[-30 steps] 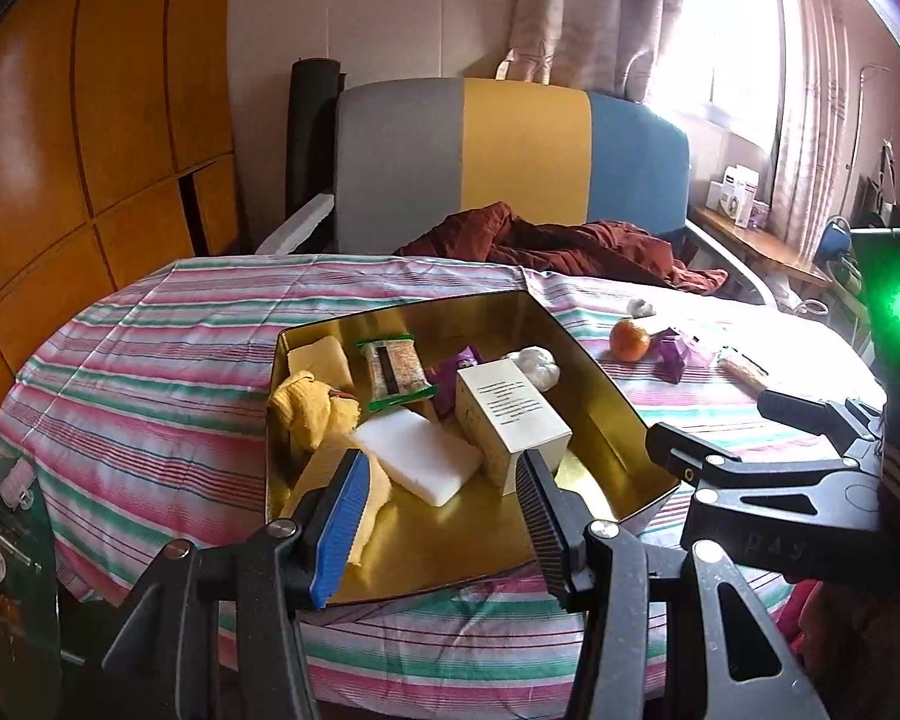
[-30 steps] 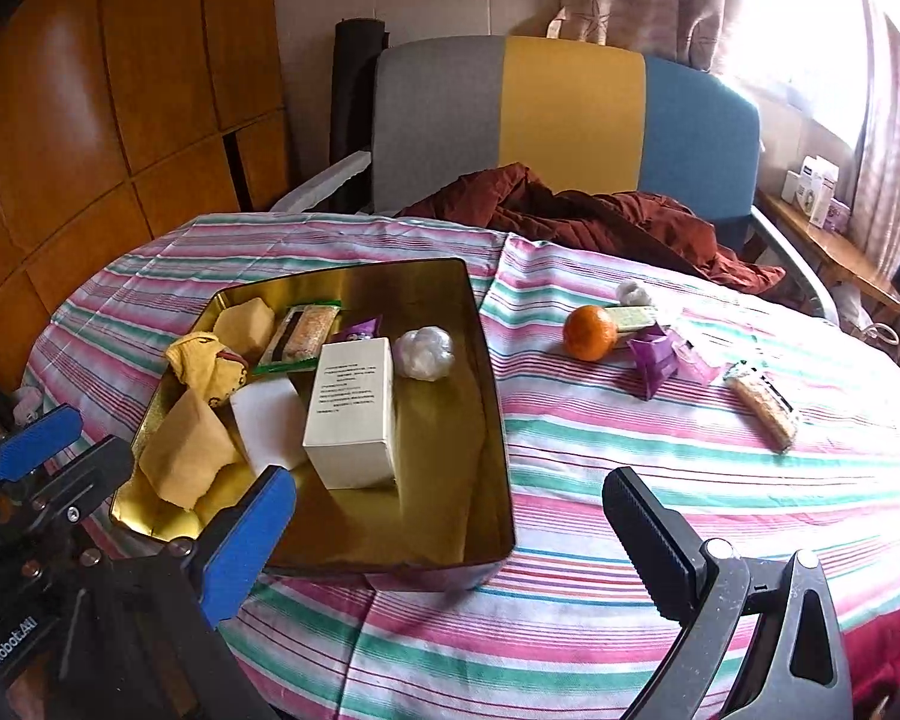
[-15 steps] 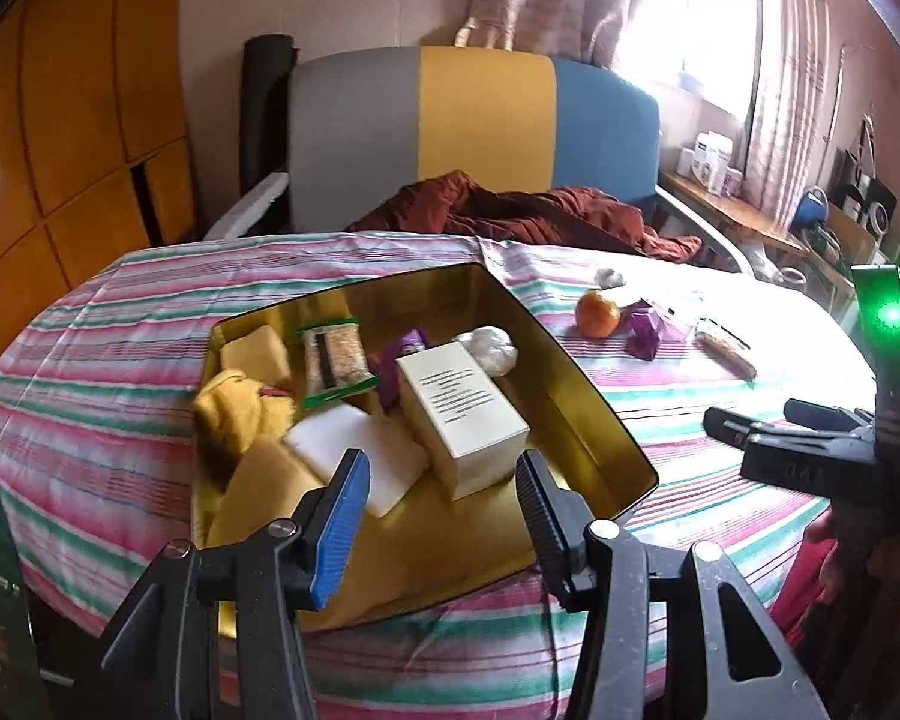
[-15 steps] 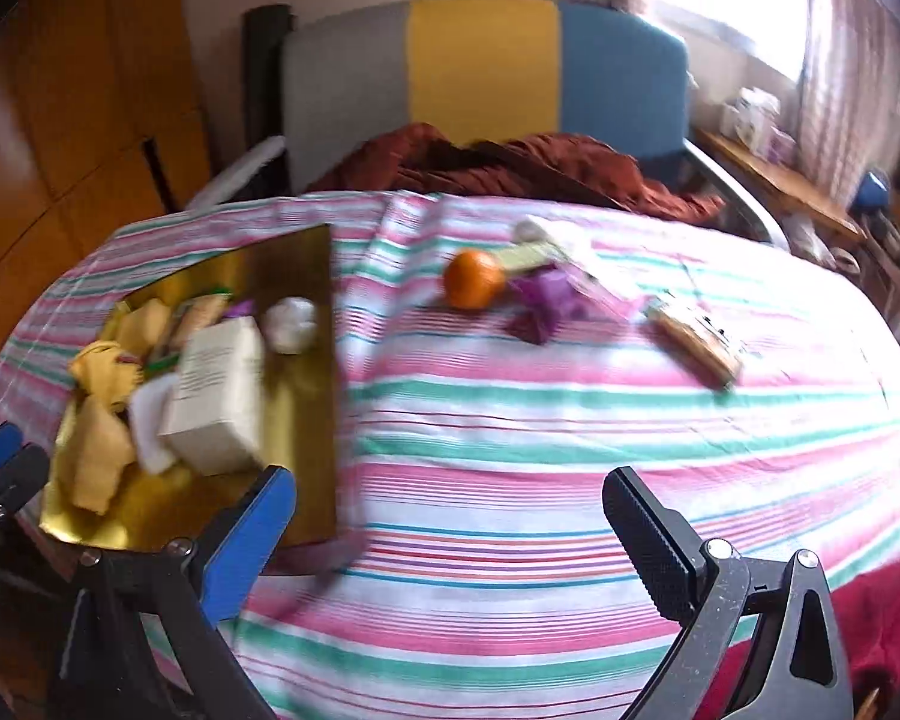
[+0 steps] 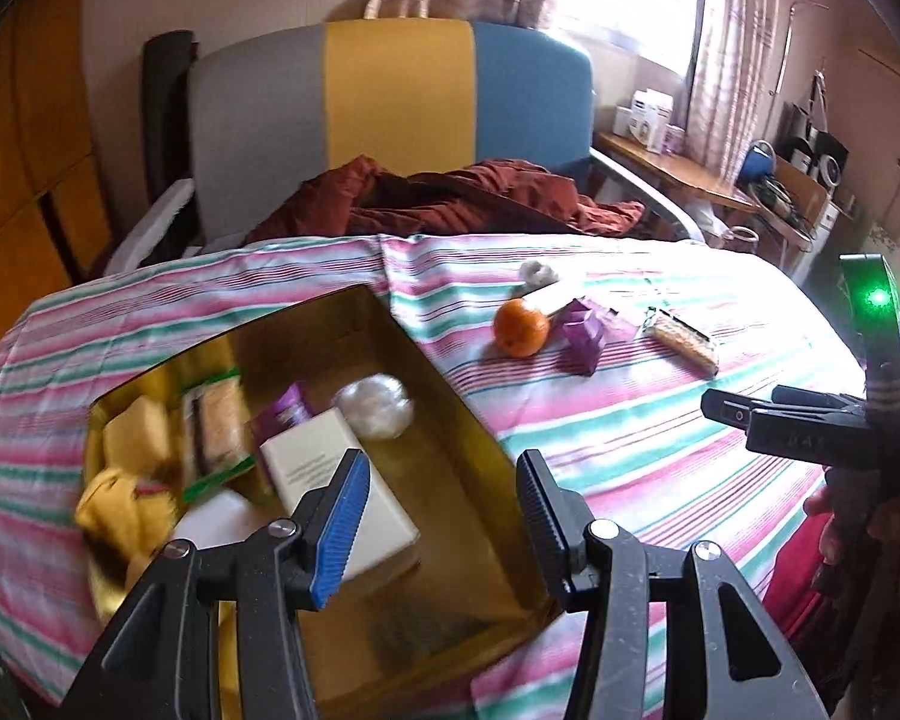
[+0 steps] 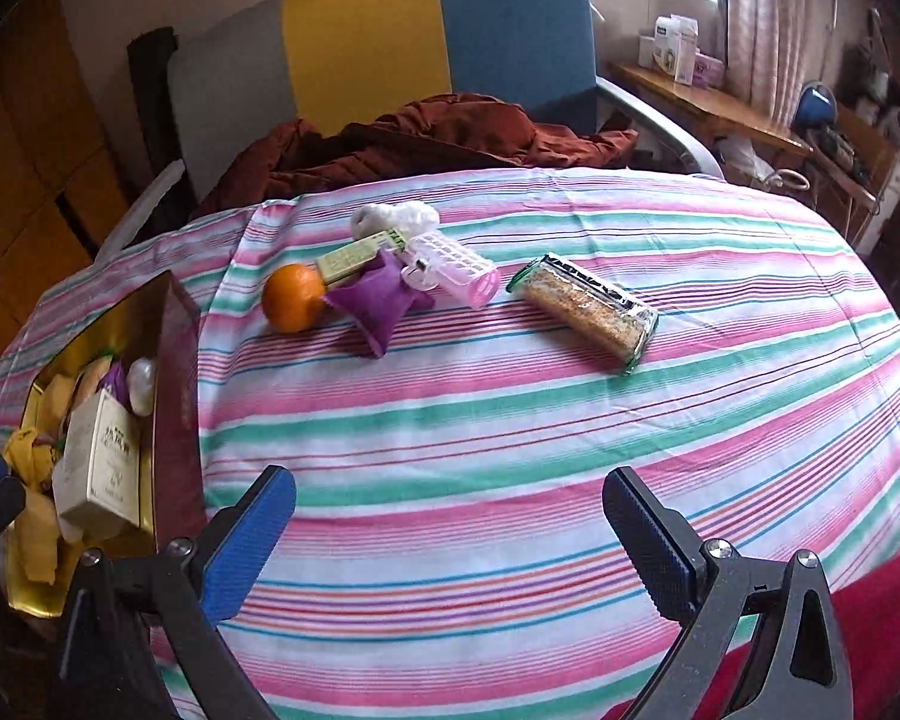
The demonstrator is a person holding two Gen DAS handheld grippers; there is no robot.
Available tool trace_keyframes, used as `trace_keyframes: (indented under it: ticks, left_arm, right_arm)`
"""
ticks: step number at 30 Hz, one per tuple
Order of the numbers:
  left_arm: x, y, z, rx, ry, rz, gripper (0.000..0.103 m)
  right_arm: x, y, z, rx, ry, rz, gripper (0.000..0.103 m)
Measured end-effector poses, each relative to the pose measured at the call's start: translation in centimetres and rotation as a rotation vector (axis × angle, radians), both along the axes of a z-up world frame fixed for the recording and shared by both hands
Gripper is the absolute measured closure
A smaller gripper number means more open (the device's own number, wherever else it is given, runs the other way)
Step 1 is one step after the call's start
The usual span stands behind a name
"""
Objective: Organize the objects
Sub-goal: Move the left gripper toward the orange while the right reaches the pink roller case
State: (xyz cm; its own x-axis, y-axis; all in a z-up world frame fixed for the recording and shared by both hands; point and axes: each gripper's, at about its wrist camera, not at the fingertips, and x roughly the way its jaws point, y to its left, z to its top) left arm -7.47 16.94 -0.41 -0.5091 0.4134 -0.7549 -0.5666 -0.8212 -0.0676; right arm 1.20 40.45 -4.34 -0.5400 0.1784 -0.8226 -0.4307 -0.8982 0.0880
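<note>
Reaching toward the loose items is judged the step in hand.
Right gripper (image 6: 450,531) is held wide open and empty; ahead of it lie the round orange fruit (image 6: 293,297), purple pouch (image 6: 375,300) and clear-wrapped snack bar (image 6: 588,313), well apart. Left gripper (image 5: 441,516), parted and empty, hovers over the gold metal tin (image 5: 480,474). An advance and closure on one item is called for.

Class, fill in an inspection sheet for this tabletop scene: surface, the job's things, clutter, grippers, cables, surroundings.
Surface: striped tablecloth on the table.
Job's things: gold tin holding a white box and yellow cloths; orange, purple pouch, pink roller and snack bar lie loose on the cloth.
Clutter: red-brown garment on the chair.
Grippers: left hand-held gripper open above the tin; right hand-held gripper open, empty.
Cables: nothing seen.
Surroundings: tricolour chair, curtained window.
</note>
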Motion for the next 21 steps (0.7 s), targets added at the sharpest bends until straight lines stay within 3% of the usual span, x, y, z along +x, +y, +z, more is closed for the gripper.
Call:
trace_keyframes:
  ticks: [9, 14, 21]
  left_arm:
    - [-4.7, 4.4, -1.3, 0.005, -0.091, -0.040, 0.052]
    - [-6.0, 5.8, -1.9, 0.005, -0.109, -0.047, 0.052]
    - [-7.4, 6.8, -3.0, 0.005, -0.144, -0.042, 0.052]
  right_arm:
    - [-4.0, 4.1, 0.3, -0.058, 0.017, 0.013, 0.000]
    - [-8.4, 6.4, -0.2, -0.015, 0.020, 0.097, 0.000]
    - [-14.7, 8.3, -3.5, -0.058, -0.036, 0.264, 0.002]
